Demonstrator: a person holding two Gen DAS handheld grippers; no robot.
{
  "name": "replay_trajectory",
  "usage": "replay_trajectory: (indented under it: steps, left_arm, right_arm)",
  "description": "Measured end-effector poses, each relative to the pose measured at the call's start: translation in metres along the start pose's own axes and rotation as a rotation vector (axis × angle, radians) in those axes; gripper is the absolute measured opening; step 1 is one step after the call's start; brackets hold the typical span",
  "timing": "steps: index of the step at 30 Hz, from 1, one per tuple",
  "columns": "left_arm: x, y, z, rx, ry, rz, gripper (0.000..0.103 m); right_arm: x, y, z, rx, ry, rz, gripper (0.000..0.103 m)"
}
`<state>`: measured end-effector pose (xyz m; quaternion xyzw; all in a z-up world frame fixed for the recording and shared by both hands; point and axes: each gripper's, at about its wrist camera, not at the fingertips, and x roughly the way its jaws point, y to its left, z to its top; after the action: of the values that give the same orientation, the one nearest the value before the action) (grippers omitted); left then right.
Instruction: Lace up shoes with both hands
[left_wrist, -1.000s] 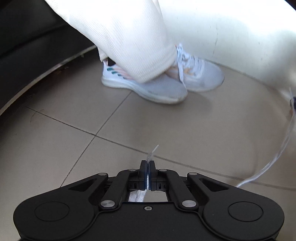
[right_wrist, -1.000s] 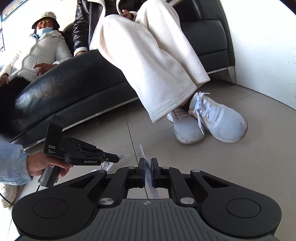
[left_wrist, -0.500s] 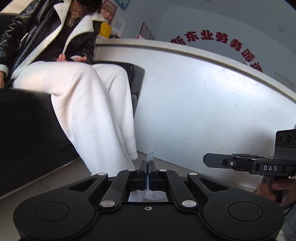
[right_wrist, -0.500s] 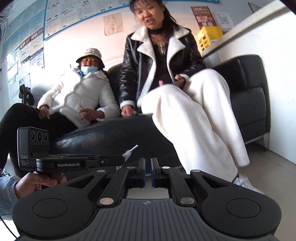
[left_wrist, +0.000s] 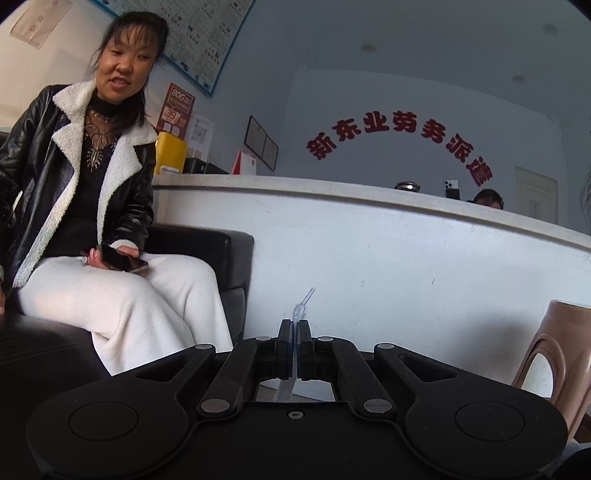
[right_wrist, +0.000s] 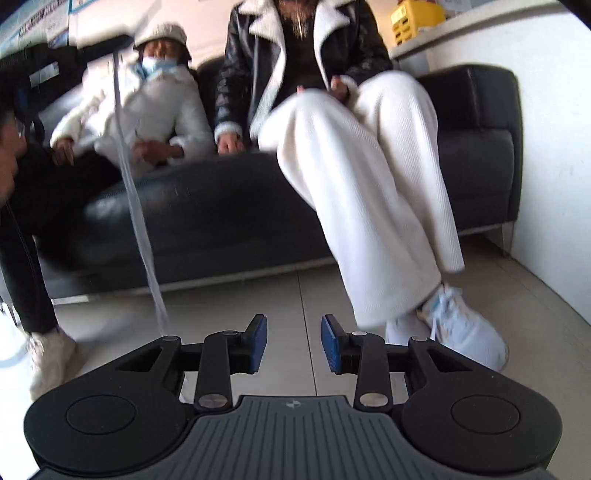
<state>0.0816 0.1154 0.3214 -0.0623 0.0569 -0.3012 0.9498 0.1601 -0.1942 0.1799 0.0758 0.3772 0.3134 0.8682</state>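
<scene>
Between the left gripper's (left_wrist: 294, 325) pressed-together jaws sits the shoelace (left_wrist: 302, 303), its clear tip poking out; this gripper has risen from the floor tiles to face the white counter (left_wrist: 369, 236). The right gripper (right_wrist: 294, 341), pinching lace before, is opening with nothing between its jaws; the lace hangs at its left.

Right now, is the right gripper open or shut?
Open, its jaws opening: the right gripper shows a bare gap between its blue pads, floor tile visible through it. The shoelace hangs apart, left.

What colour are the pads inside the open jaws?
Blue pads, clearest in the right wrist view.
</scene>
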Motion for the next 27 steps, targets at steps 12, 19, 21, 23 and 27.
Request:
replay_trajectory:
  steps: [12, 19, 21, 23, 27]
  left_arm:
    - [0.012, -0.005, -0.012, -0.033, 0.031, 0.021, 0.0]
    - [0.016, 0.007, -0.031, -0.069, 0.043, 0.06, 0.0]
    - [0.017, 0.01, -0.033, -0.079, 0.046, 0.067, 0.0]
    - [0.017, 0.015, -0.035, -0.086, 0.044, 0.08, 0.0]
    - [0.016, 0.024, -0.044, -0.111, 0.057, 0.092, 0.0]
  right_arm:
    - [0.136, 0.019, -0.119, -0.489, 0.243, 0.062, 0.036]
    - [0.18, 0.022, -0.117, -0.646, 0.304, 0.117, 0.037]
    - [0.185, 0.019, -0.112, -0.637, 0.326, 0.133, 0.033]
    - [0.189, 0.019, -0.11, -0.655, 0.347, 0.13, 0.002]
    - [0.18, 0.024, -0.113, -0.73, 0.317, 0.108, 0.002]
